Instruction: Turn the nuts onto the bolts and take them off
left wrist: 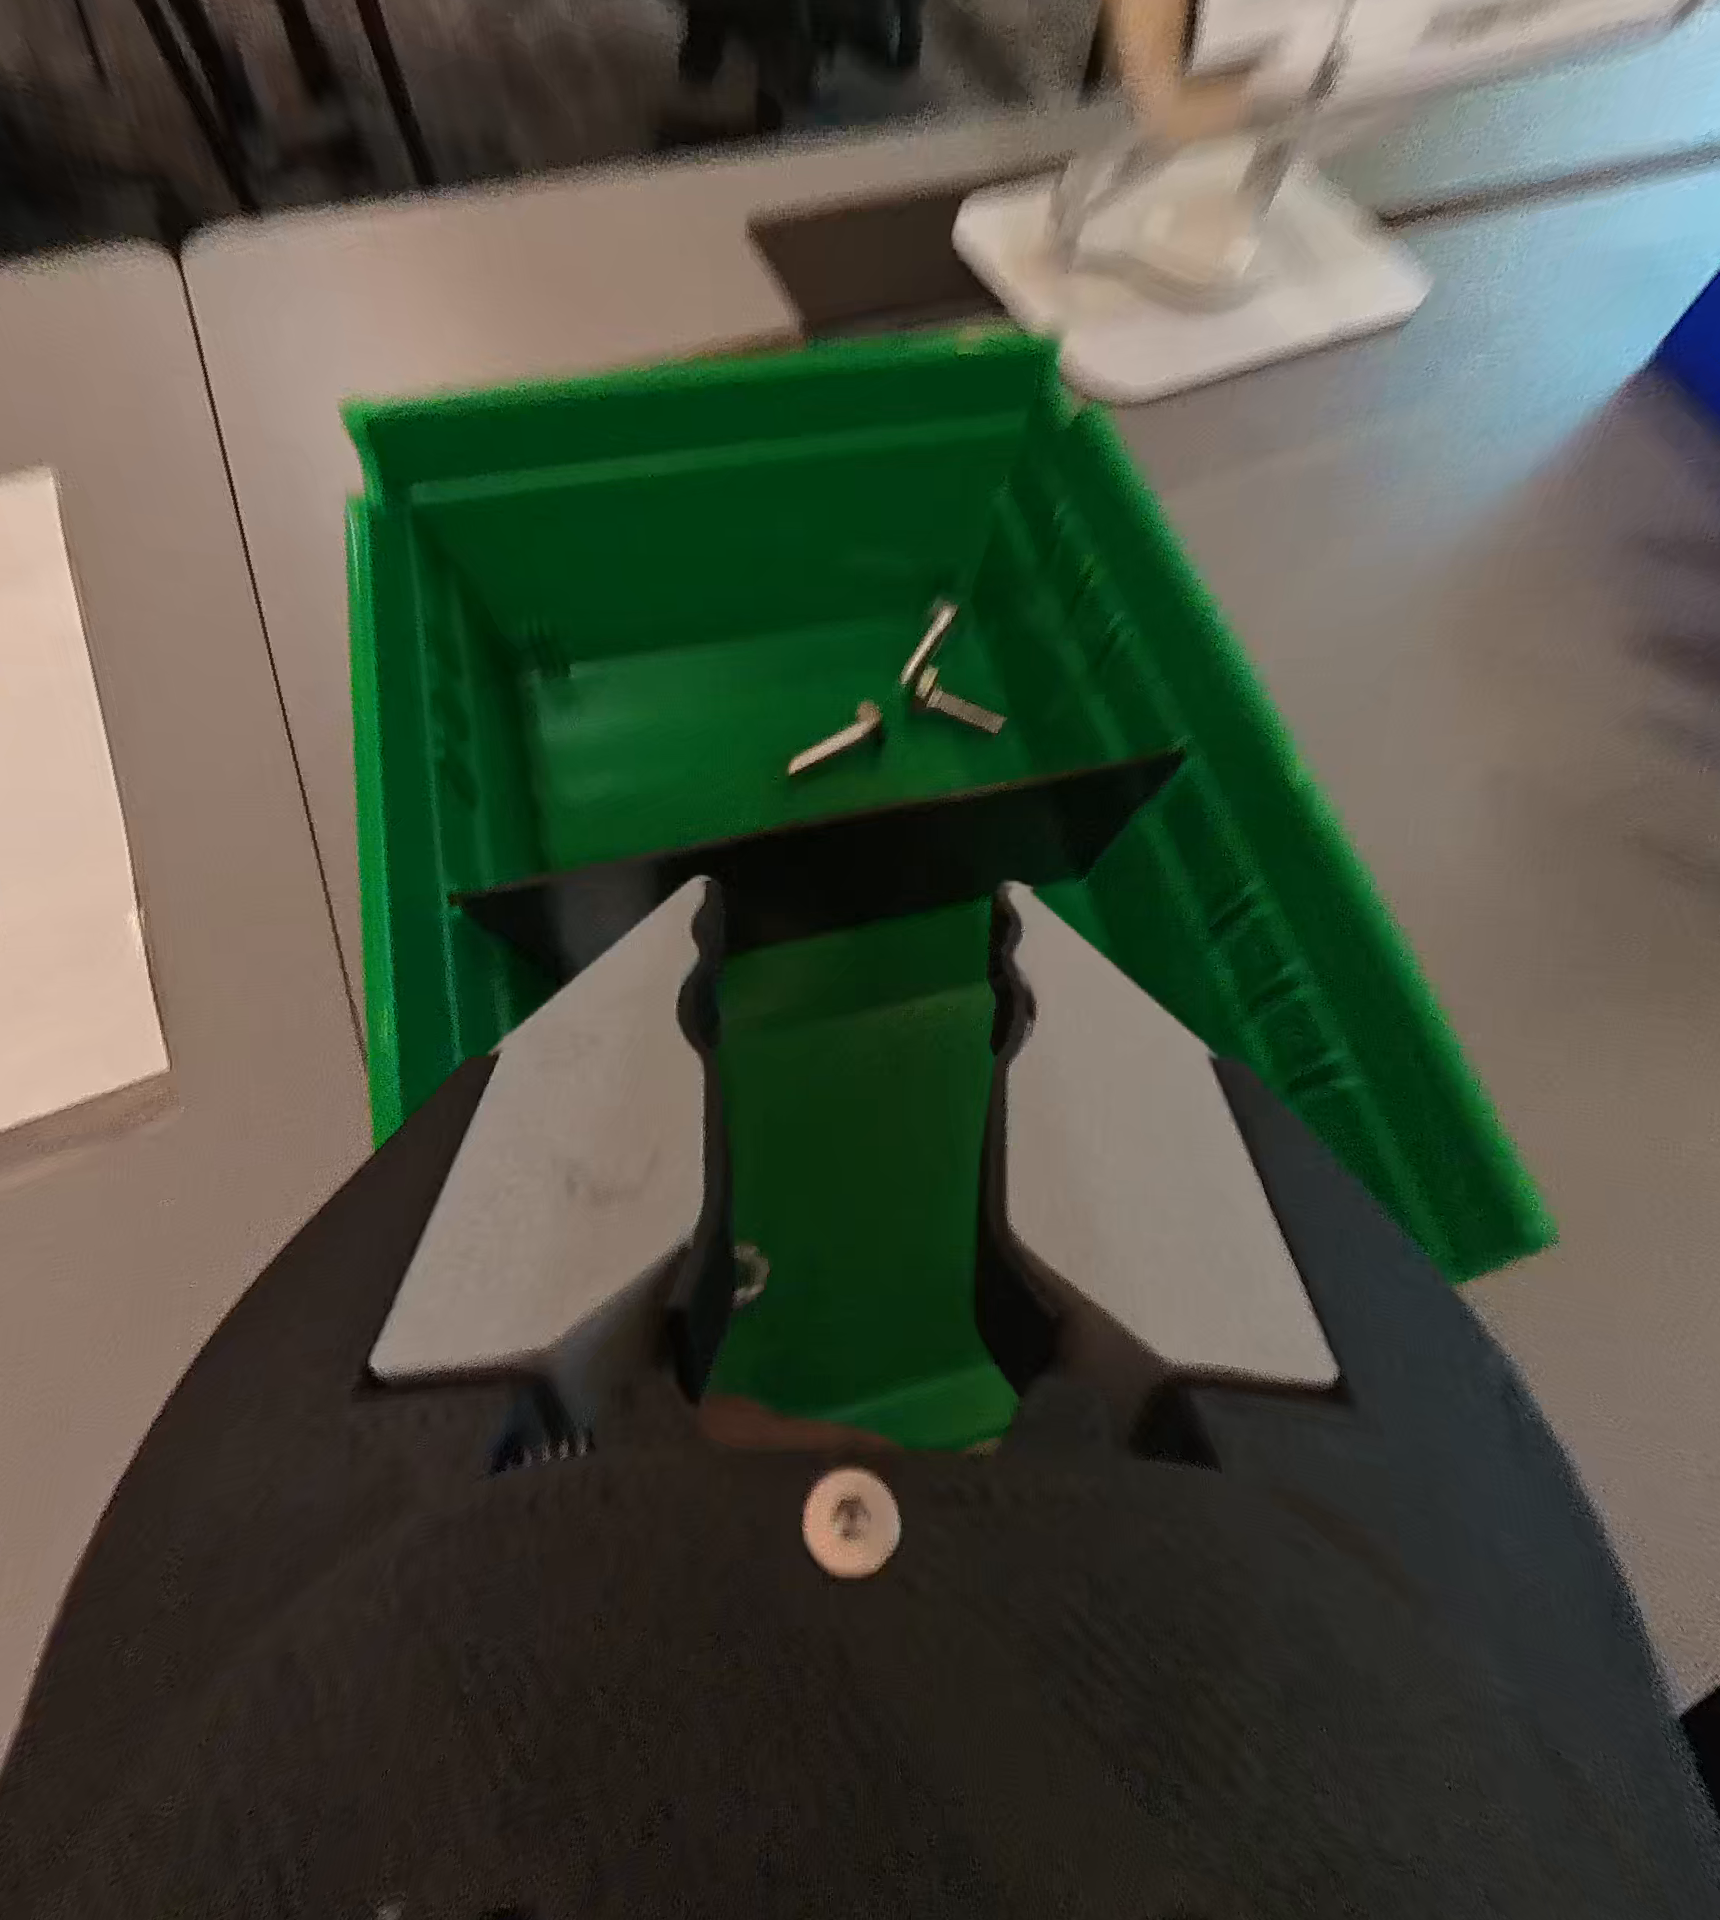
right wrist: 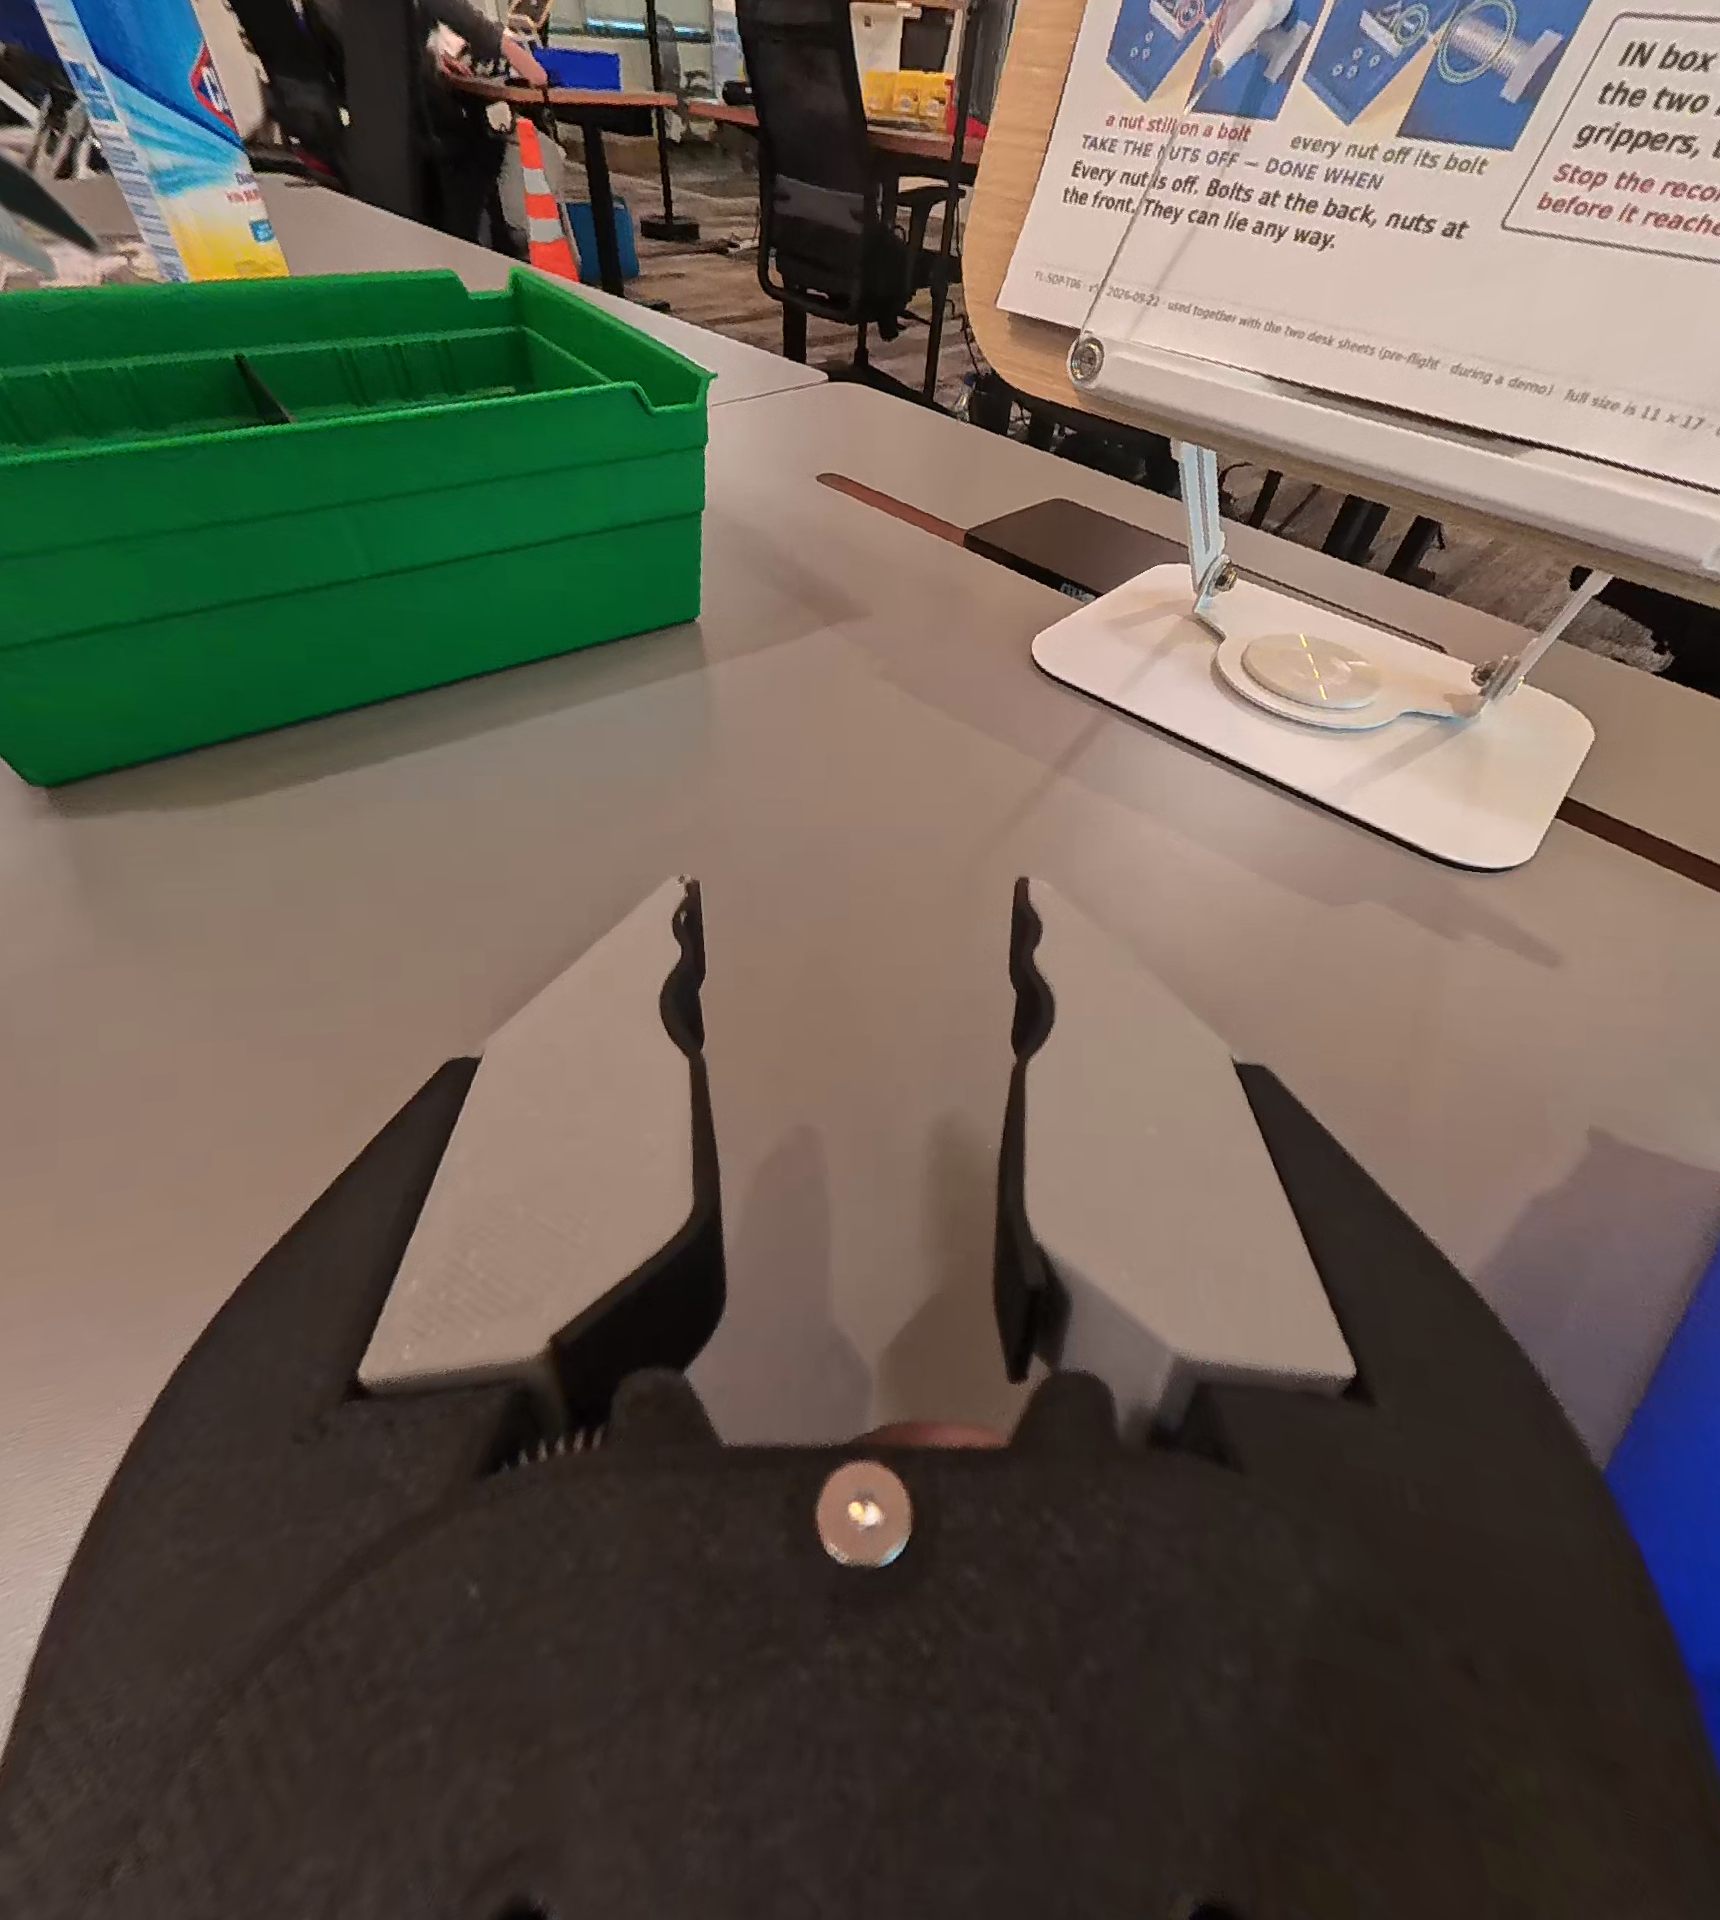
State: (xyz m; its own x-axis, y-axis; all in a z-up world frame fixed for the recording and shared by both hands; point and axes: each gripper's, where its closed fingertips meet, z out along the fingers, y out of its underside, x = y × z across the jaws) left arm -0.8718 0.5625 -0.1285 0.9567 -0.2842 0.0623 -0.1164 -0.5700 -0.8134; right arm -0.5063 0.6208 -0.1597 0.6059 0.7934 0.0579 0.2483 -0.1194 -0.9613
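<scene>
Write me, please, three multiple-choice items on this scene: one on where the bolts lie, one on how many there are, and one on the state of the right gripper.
1. Where do the bolts lie?
A. On the grey table
B. In the green bin, beyond the black divider
C. On the white stand base

2. How many bolts show in that compartment?
A. One
B. Three
C. Six

3. How is the right gripper?
A. Open and empty
B. Shut on a bolt
C. Shut on a nut

Answers: 1 B, the left wrist view shows them on the floor of the green bin past the divider. 2 B, three silver shafts are countable. 3 A, only bare table shows between its jaws.
</scene>
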